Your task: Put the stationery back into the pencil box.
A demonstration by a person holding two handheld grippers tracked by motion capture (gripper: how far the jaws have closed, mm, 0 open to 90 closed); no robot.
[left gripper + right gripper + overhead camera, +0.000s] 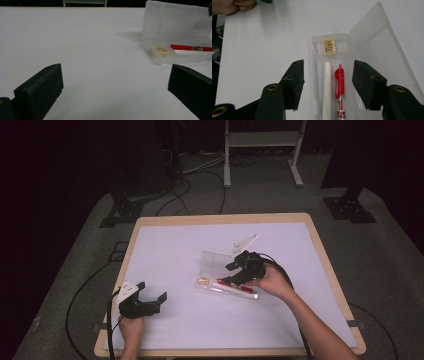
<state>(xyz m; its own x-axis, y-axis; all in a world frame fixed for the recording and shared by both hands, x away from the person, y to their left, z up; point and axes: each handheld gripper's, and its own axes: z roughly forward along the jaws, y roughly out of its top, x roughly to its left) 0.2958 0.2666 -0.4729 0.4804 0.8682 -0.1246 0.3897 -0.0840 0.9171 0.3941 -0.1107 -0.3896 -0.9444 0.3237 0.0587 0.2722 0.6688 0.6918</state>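
The clear pencil case [332, 75] is seen lying open on the table [165, 245], holding a red pen [339, 85], a white pen [327, 85] and an eraser [329, 46]. The right gripper [328, 75] is held spread just above it, gripping nothing; the left gripper [150, 300] is held spread well apart from the case

The raised lid [216, 259] of the pencil case [227, 289] blocked approach from 12 o'clock. The table [170, 245] lay bare from 9 through 11 o'clock. Toward 7 o'clock, the left gripper [150, 291] occupied the near edge.
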